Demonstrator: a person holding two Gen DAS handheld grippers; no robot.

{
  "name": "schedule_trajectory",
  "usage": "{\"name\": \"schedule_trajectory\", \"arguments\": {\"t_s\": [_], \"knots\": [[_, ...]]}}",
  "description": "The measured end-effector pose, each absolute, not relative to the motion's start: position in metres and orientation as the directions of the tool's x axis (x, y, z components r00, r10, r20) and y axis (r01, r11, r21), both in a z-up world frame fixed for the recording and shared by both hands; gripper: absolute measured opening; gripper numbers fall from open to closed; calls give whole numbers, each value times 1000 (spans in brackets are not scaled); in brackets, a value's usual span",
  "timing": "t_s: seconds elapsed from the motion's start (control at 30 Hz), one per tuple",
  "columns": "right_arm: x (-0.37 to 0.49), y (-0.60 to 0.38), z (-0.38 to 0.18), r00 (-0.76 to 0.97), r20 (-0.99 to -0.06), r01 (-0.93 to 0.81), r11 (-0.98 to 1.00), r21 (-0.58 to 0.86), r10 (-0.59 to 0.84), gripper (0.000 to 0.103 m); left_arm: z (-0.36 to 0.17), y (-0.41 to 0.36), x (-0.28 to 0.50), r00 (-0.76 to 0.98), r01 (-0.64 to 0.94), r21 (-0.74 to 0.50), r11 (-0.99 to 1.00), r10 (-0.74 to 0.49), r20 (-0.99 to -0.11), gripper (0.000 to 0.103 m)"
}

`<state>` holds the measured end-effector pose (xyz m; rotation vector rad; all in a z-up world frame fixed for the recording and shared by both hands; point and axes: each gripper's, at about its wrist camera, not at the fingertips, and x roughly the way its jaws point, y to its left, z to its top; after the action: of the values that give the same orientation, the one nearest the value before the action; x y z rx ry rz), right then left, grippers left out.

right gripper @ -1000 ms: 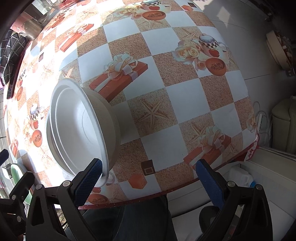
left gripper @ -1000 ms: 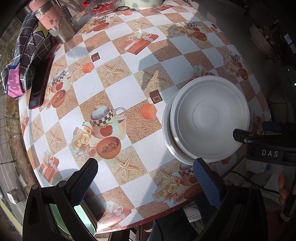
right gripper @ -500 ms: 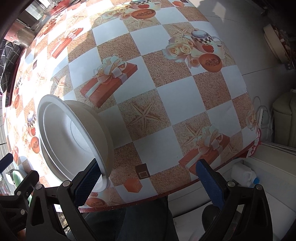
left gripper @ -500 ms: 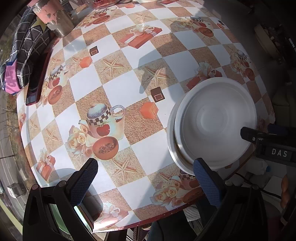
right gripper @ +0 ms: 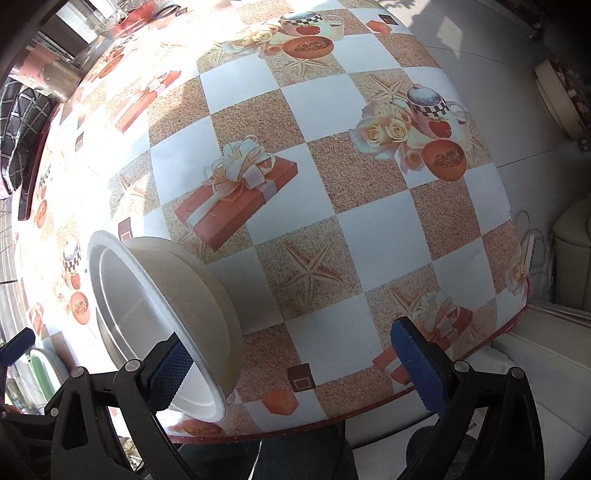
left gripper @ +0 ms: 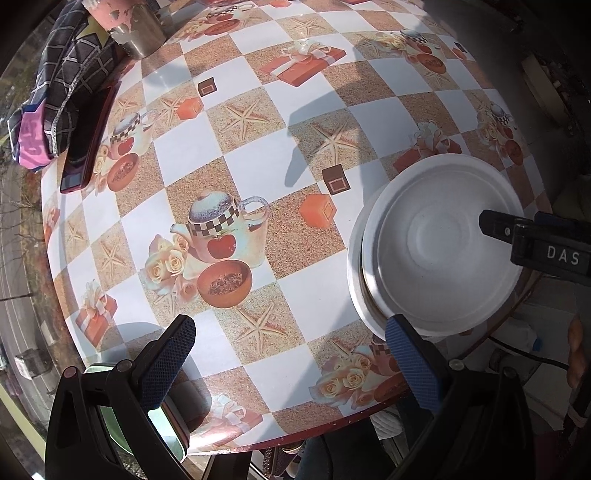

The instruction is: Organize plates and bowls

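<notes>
We saw a white bowl (left gripper: 443,243) nested in a white plate (left gripper: 355,266) at the right of the left wrist frame, near the table (left gripper: 258,155) edge. Both looked matte and round, the bowl with a faint ring at its bottom; in the right wrist view the bowl (right gripper: 192,295) showed a grainy beige outer wall.

Against the frame a second before, the stack sat lower and further right in the left view, and nearer the lower left in the right view.

The left gripper (left gripper: 291,362) hung wide open over the glossy checked tablecloth, its blue pads ribbed. The right gripper (right gripper: 291,365) was also spread open, its left pad (right gripper: 168,373) just beside the bowl's rim; we could not tell if they touched. A quilted pouch (left gripper: 62,81) and metal cup (left gripper: 136,29) lay upper left.
</notes>
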<state>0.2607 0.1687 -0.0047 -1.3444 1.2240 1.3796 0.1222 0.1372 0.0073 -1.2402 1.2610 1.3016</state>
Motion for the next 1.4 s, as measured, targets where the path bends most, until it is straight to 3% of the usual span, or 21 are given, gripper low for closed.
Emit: {"name": "schedule_trajectory", "arguments": {"t_s": [0.2, 0.37, 0.7, 1.23, 1.4], "knots": [[230, 174, -38, 31, -995, -953, -304, -1, -95, 101, 10, 135, 124, -102, -993, 104, -55, -33, -994, 103], [209, 157, -58, 2, -984, -925, -374, 65, -176, 101, 11, 135, 121, -106, -991, 109, -75, -35, -994, 103], [229, 169, -44, -71, -983, -937, -326, 125, -172, 101, -7, 160, 145, -99, -994, 101, -39, -27, -995, 103], [257, 149, -96, -57, -970, -950, -286, 126, -237, 101, -57, 177, 138, -86, -989, 95, -111, -86, -993, 103], [250, 156, -112, -89, -961, -946, -279, 164, -262, 101, -70, 181, 131, -24, -986, 40, -161, -102, -994, 103]]}}
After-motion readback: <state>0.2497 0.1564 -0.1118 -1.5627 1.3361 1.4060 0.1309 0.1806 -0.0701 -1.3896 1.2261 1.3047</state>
